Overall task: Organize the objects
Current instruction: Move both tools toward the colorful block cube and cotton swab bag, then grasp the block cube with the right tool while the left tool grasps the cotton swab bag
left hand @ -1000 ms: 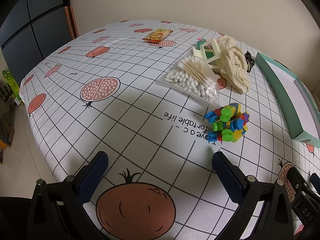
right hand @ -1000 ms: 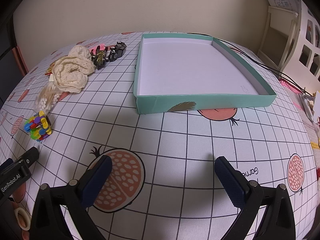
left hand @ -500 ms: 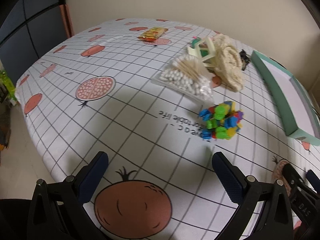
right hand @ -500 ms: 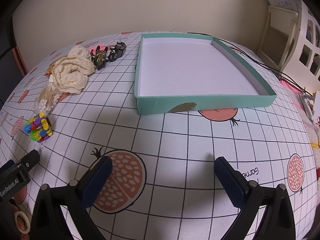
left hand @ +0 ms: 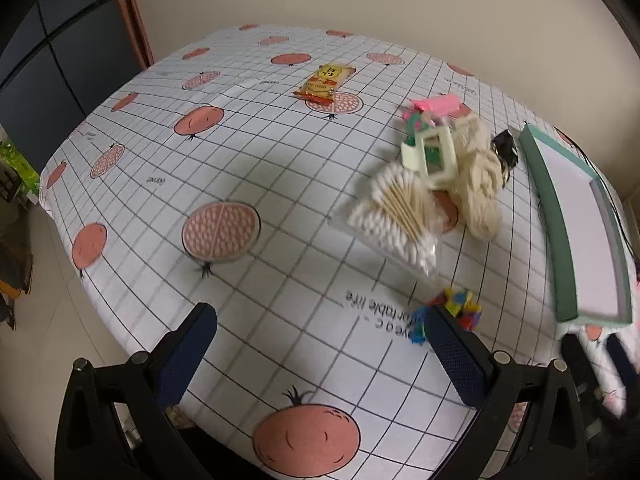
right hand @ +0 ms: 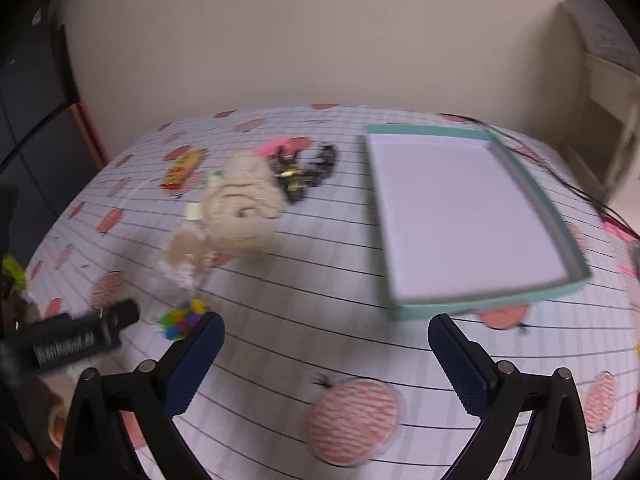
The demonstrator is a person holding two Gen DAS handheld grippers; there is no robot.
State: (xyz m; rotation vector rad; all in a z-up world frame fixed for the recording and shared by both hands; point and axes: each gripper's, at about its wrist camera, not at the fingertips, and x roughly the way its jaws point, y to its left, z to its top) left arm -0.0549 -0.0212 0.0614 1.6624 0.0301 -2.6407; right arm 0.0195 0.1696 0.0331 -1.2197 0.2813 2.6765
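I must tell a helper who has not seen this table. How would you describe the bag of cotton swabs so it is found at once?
Start at the teal tray on the tablecloth's right side. Left of it lies a cream knitted bundle, and the bag of cotton swabs lies against that bundle's left side. It alone is a clear bag of white-tipped wooden sticks.

Colourful clip pile [left hand: 460,312] half behind a tool finger; right-wrist view motion-blurred throughout.

The white gridded pomegranate-print tablecloth [left hand: 280,168] reads "table life" upside down; the black left gripper body [right hand: 76,344] reads "GenRobot.AI".
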